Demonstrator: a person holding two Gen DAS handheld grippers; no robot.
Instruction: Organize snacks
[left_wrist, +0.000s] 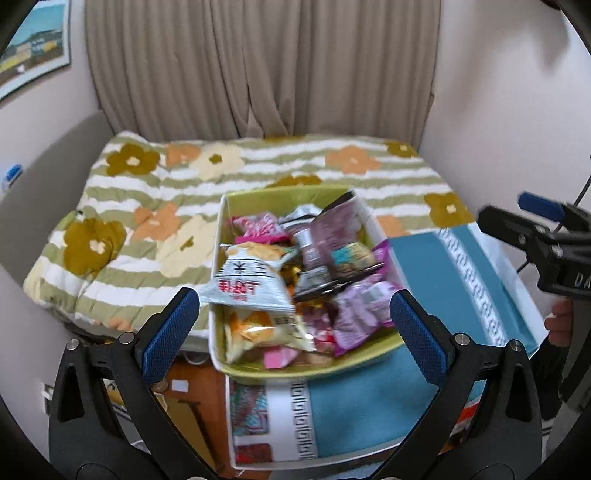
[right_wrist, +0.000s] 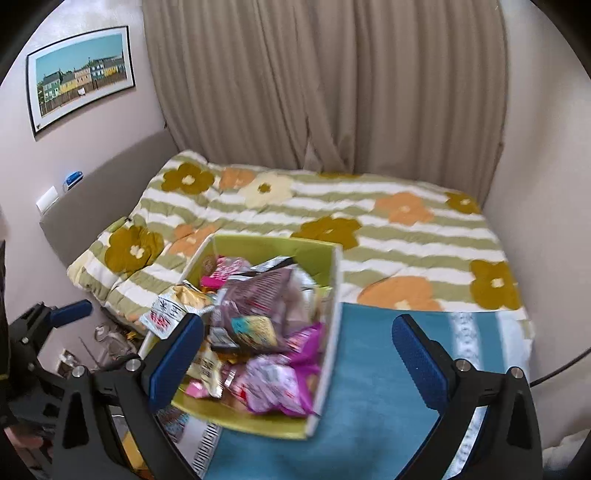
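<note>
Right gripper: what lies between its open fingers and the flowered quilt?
In the right wrist view, the green box heaped with snack packets, on a blue cloth.

A beige curtain (right_wrist: 325, 81) hung behind a bed under a striped quilt (right_wrist: 388, 225) printed with orange, olive and cream flowers. A framed picture (right_wrist: 79, 75) of coloured houses hung on the pale wall. A teal cloth (left_wrist: 450, 266) with a white patterned band covered the near surface.
</note>
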